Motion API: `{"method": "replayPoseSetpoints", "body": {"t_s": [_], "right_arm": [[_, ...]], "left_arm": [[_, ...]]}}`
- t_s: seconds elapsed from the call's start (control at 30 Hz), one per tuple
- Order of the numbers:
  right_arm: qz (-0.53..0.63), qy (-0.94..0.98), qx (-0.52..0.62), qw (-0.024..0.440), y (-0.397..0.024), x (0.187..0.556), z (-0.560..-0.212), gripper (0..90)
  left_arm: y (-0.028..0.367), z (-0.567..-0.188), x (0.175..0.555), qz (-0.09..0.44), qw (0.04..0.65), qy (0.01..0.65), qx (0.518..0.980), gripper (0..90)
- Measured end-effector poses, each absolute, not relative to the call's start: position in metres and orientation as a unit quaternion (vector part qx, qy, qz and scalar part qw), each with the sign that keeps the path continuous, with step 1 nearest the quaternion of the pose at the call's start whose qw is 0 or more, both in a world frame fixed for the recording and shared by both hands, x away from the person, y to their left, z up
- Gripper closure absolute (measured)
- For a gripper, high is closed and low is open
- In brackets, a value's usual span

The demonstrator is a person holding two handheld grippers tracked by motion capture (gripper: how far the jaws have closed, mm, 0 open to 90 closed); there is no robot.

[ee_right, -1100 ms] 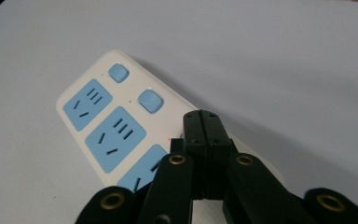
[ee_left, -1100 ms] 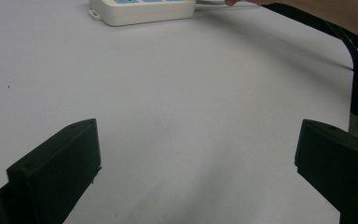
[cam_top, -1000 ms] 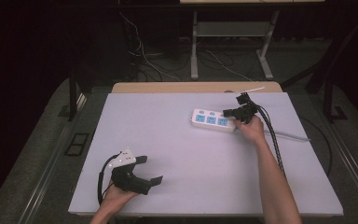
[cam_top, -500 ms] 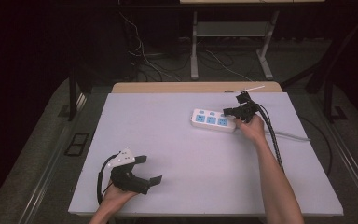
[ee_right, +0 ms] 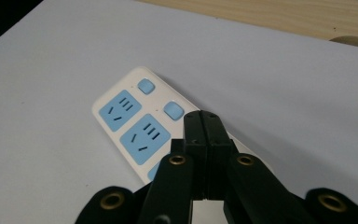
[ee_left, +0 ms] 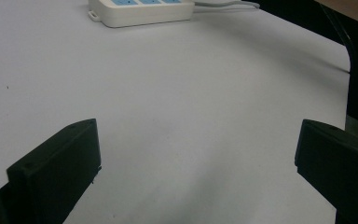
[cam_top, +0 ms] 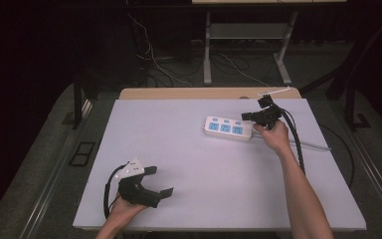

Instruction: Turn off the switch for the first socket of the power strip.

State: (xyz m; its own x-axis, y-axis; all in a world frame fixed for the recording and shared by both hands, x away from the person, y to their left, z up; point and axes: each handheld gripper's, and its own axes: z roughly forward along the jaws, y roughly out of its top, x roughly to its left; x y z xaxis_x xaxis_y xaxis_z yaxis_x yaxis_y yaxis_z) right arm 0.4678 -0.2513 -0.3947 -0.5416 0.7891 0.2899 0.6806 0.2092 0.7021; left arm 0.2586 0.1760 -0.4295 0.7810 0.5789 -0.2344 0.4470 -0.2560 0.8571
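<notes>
- The right hand-held gripper (ee_right: 204, 135) is hanging over the white power strip (cam_top: 228, 128) with its jaws pressed together and nothing between them, its tip just by a blue switch button (ee_right: 173, 111).
- If it is meant to press that button, the closed tip could be slipping off the small cap, or shoving the light strip across the worktop (cam_top: 219, 189).
- The strip is lying at about 1 o'clock on the worktop, its cord (cam_top: 313, 146) trailing toward 3 o'clock.
- The right forearm (cam_top: 303, 194) is reaching far forward, wrist bent down.
- The left hand-held gripper (cam_top: 146, 186) is resting at 7 o'clock, jaws wide apart, holding nothing.
</notes>
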Motion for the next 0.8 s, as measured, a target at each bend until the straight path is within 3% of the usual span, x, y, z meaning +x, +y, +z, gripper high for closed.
{"method": "replayPoseSetpoints", "body": {"t_s": [0.17, 0.27, 0.3, 0.33, 0.37, 0.4, 0.53, 0.63, 0.7, 0.73, 0.8], "right_arm": [[0.418, 0.776, 0.467, 0.064, -0.253, 0.459, -0.386, 87.2], [0.421, 0.774, 0.468, 0.07, -0.253, 0.451, -0.382, 73.3], [0.419, 0.773, 0.47, 0.075, -0.253, 0.447, -0.379, 63.7], [0.419, 0.773, 0.47, 0.075, -0.253, 0.447, -0.379, 63.7], [0.413, 0.774, 0.474, 0.081, -0.254, 0.443, -0.375, 55.7], [0.413, 0.774, 0.474, 0.081, -0.254, 0.443, -0.375, 55.7], [0.411, 0.769, 0.481, 0.09, -0.258, 0.435, -0.368, 37.0], [0.423, 0.764, 0.482, 0.075, -0.262, 0.428, -0.365, 12.5], [0.425, 0.763, 0.481, 0.07, -0.263, 0.422, -0.363, 8.4], [0.428, 0.763, 0.479, 0.072, -0.264, 0.418, -0.362, 0.5], [0.437, 0.764, 0.47, 0.066, -0.266, 0.41, -0.36, 0.4]], "left_arm": [[0.175, -0.429, 0.258, 0.063, 0.517, 0.322, 0.791, 0.0], [0.175, -0.429, 0.258, 0.064, 0.516, 0.322, 0.791, 0.0], [0.174, -0.429, 0.258, 0.064, 0.516, 0.323, 0.791, 0.0], [0.174, -0.429, 0.258, 0.063, 0.516, 0.323, 0.791, 0.0], [0.174, -0.429, 0.258, 0.063, 0.515, 0.322, 0.792, 0.0], [0.173, -0.429, 0.258, 0.063, 0.516, 0.321, 0.792, 0.0], [0.172, -0.429, 0.257, 0.062, 0.515, 0.319, 0.793, 0.0], [0.172, -0.429, 0.257, 0.062, 0.517, 0.319, 0.792, 0.0], [0.171, -0.428, 0.256, 0.062, 0.518, 0.318, 0.792, 0.0], [0.171, -0.428, 0.256, 0.061, 0.517, 0.317, 0.792, 0.0], [0.171, -0.428, 0.256, 0.061, 0.517, 0.318, 0.792, 0.0]]}}
